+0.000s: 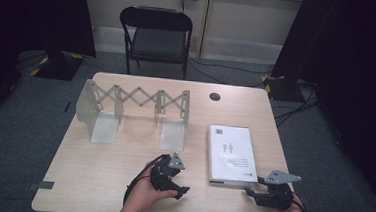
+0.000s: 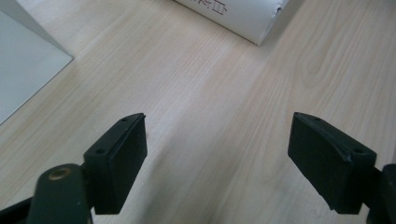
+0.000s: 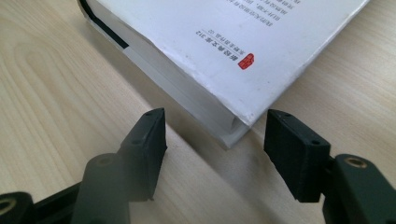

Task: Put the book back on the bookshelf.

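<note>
Pale wood table (image 1: 120, 181), dark room behind. White book (image 1: 230, 154) lies flat at 4 o'clock on the tabletop, untouched: nothing lifted yet, the whole job remains, by my reading. Right gripper (image 3: 212, 140), jaws apart, points at the book's near corner, close but not touching. Left gripper (image 2: 217, 154) hangs wide open over bare wood at 6 o'clock. Folding rack (image 1: 133, 104) stands at 11 o'clock, well apart. Black chair (image 1: 156, 36) beyond. No obstacle between.
</note>
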Motion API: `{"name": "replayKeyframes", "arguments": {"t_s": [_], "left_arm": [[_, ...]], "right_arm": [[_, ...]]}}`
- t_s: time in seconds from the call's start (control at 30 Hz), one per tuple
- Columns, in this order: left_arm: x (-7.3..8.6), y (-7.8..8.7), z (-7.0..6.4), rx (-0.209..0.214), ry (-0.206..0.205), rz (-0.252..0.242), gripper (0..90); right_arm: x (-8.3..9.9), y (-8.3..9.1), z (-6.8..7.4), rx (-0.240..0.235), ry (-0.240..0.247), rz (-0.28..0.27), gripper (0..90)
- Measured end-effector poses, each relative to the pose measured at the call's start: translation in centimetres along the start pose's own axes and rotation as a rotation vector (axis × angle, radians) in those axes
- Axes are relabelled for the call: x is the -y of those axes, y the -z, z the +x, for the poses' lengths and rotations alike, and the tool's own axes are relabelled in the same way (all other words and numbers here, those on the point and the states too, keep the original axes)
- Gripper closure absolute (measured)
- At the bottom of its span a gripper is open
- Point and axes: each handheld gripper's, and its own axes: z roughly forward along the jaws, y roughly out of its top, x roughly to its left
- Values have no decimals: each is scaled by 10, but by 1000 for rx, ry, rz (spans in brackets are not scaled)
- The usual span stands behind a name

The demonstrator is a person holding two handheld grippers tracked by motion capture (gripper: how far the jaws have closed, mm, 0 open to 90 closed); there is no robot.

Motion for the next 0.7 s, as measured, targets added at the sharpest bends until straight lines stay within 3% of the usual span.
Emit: {"name": "replayKeyframes", "arguments": {"t_s": [0.23,0.27,0.33,0.5,0.7], "left_arm": [[-11,-10,-7,26,-24,10,201],[-14,-12,-10,29,-45,25,202],[-16,-14,-11,34,-50,23,202],[-22,-19,-14,44,-51,17,201],[-32,-27,-20,52,-82,35,206]], "right_arm": [[-2,-1,-1,-2,3,5,415],[-3,-2,-1,-9,0,-4,419],[-6,-3,-1,7,2,8,438],[-8,-7,-3,-6,-2,19,451],[-12,-10,-6,-1,-27,24,513]]}}
